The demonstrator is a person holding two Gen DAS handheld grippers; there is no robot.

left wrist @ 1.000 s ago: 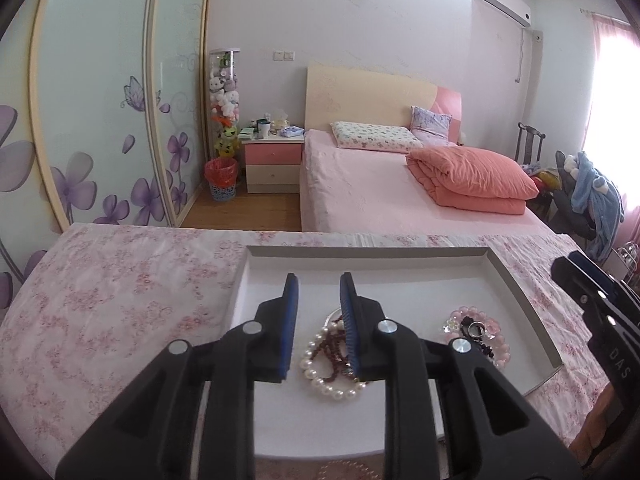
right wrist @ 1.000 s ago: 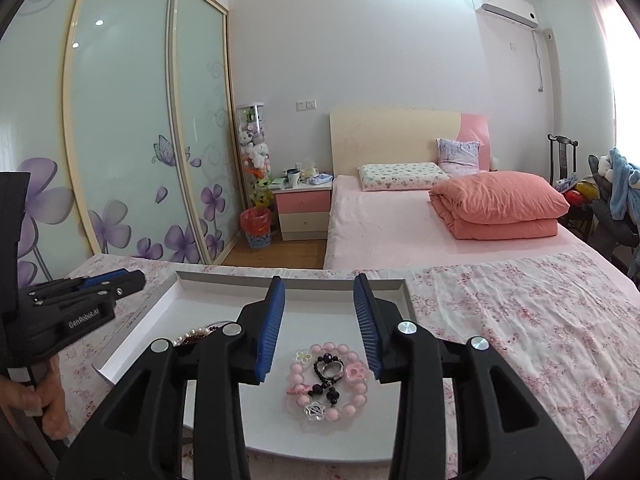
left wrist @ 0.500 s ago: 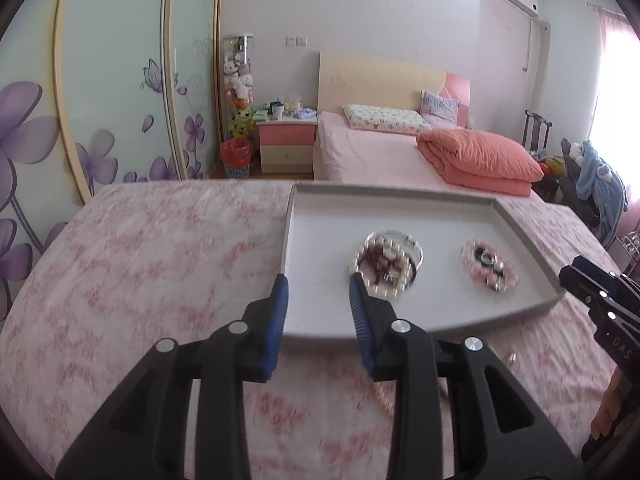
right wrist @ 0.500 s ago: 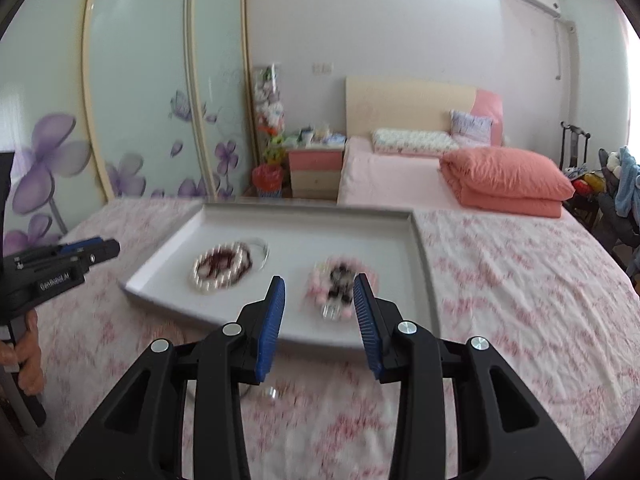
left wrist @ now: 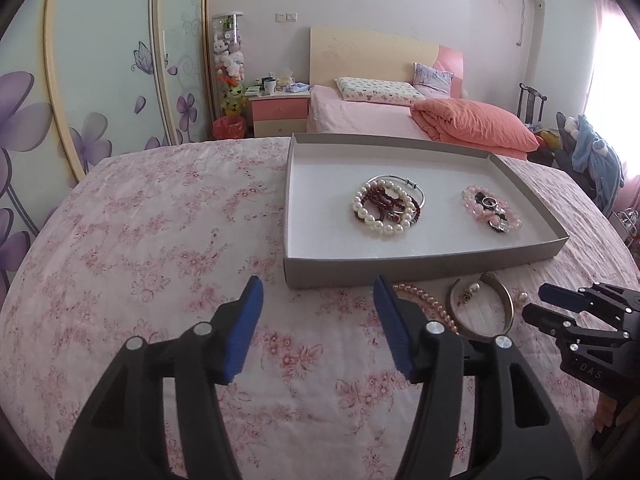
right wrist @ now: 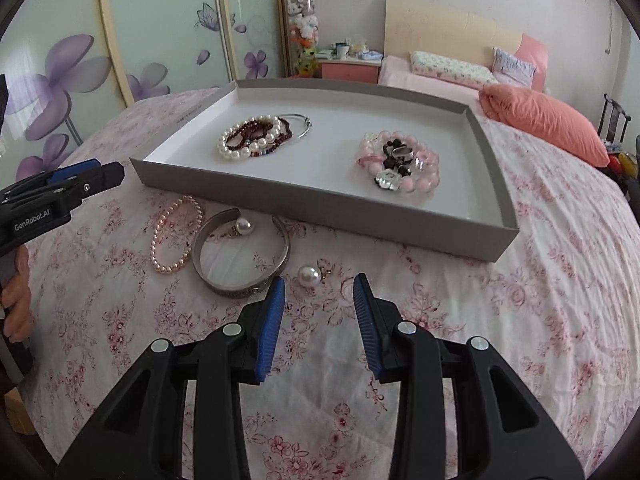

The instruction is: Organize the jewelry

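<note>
1. Both claws have pulled back off the tray (left wrist: 424, 270) and out over the floral table (left wrist: 160, 240).
2. Left claw (left wrist: 318, 328) gapes wide, gripping nothing.
3. Right claw (right wrist: 318, 312) sits partly spread, empty too.
4. Bead bracelets (right wrist: 256, 136) lie in the tray; silver bangle (right wrist: 240, 256), pink pearl bracelet (right wrist: 174, 234) and pearl earring (right wrist: 309, 276) wait on the table just beside it.

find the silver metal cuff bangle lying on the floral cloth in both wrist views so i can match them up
Left wrist view: the silver metal cuff bangle lies lower right, just in front of the tray's near wall, partly behind the left gripper's right finger.
Right wrist view: it sits left of centre, beside the pink pearl bracelet, ahead of the right gripper.
Shared landmark: the shallow grey cardboard tray, directly behind the bangle in both.
</note>
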